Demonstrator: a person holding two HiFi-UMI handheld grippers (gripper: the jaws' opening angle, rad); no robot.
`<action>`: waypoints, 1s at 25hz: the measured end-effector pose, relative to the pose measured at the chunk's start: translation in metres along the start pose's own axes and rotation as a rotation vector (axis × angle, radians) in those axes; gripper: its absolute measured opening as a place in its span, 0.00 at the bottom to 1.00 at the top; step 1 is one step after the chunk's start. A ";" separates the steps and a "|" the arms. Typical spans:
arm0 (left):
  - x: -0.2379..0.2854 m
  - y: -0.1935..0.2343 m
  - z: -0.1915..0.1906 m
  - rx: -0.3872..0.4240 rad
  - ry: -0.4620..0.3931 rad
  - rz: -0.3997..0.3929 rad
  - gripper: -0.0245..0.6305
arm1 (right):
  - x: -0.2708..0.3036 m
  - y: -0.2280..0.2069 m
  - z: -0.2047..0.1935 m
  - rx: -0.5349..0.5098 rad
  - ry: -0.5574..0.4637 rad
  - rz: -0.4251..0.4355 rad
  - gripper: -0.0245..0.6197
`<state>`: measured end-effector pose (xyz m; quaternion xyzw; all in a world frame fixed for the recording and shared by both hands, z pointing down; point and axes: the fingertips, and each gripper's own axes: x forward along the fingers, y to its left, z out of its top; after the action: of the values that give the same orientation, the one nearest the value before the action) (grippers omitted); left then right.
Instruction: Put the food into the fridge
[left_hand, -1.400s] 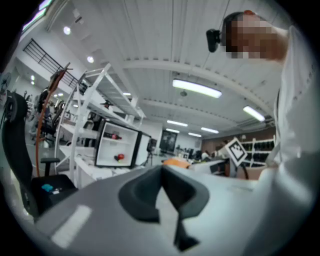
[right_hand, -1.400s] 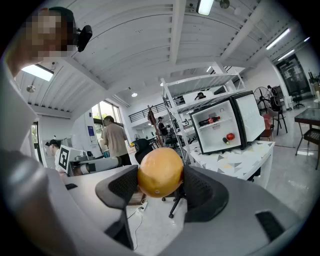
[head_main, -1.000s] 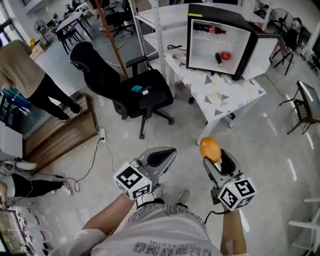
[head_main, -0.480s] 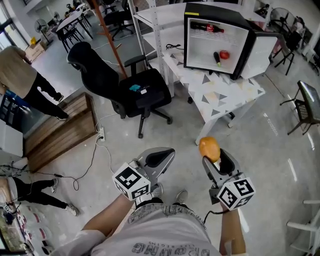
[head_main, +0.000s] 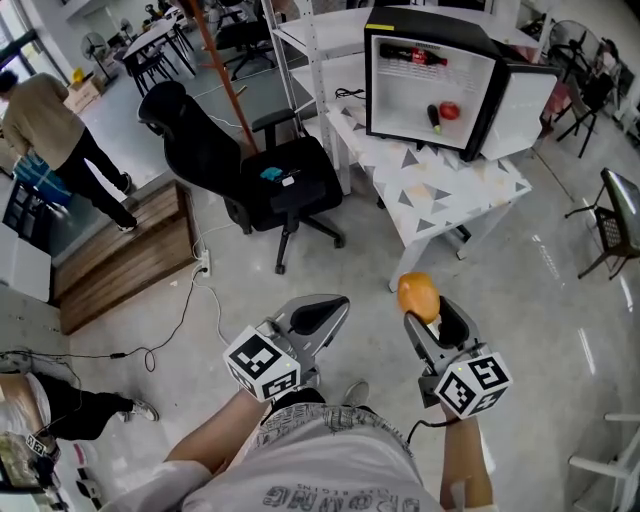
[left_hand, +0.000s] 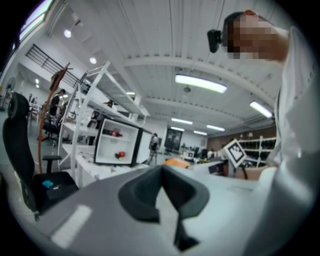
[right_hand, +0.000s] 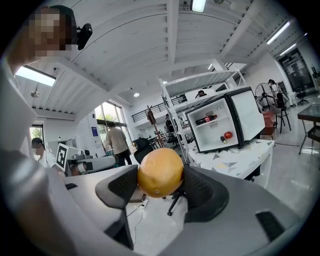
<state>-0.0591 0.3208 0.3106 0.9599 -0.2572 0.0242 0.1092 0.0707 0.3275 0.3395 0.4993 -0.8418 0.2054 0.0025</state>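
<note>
An orange (head_main: 418, 295) (right_hand: 160, 172) is clamped between the jaws of my right gripper (head_main: 426, 315) (right_hand: 161, 186), held low over the floor in front of me. My left gripper (head_main: 318, 318) (left_hand: 161, 192) is shut and holds nothing, its black pads pressed together. The small fridge (head_main: 437, 77) (right_hand: 225, 125) (left_hand: 117, 144) stands open on a white table (head_main: 470, 185) at the far right, well ahead of both grippers. Inside it a dark bottle (head_main: 418, 57) lies on the upper shelf, and a red fruit (head_main: 451, 111) and a dark item (head_main: 436, 119) rest below.
A black office chair (head_main: 250, 170) stands on the floor between me and the white shelving (head_main: 310, 45). A cable and power strip (head_main: 203, 270) lie on the floor to the left beside a wooden platform (head_main: 120, 265). A person (head_main: 55, 130) walks at far left. A dark chair (head_main: 615, 210) stands at the right edge.
Both grippers have stayed almost still, the orange still gripped. The person at the far left has walked further away toward the back.
</note>
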 end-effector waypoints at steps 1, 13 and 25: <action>0.002 -0.002 0.000 0.000 0.000 0.003 0.05 | -0.002 -0.003 0.000 0.001 0.000 0.002 0.46; 0.031 -0.002 0.000 0.000 -0.015 0.018 0.05 | -0.004 -0.036 0.004 0.014 -0.001 0.010 0.46; 0.066 0.034 0.002 -0.002 -0.032 0.017 0.05 | 0.029 -0.070 0.015 0.002 0.004 0.005 0.46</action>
<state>-0.0184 0.2596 0.3216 0.9577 -0.2673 0.0096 0.1060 0.1184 0.2685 0.3558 0.4969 -0.8427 0.2074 0.0030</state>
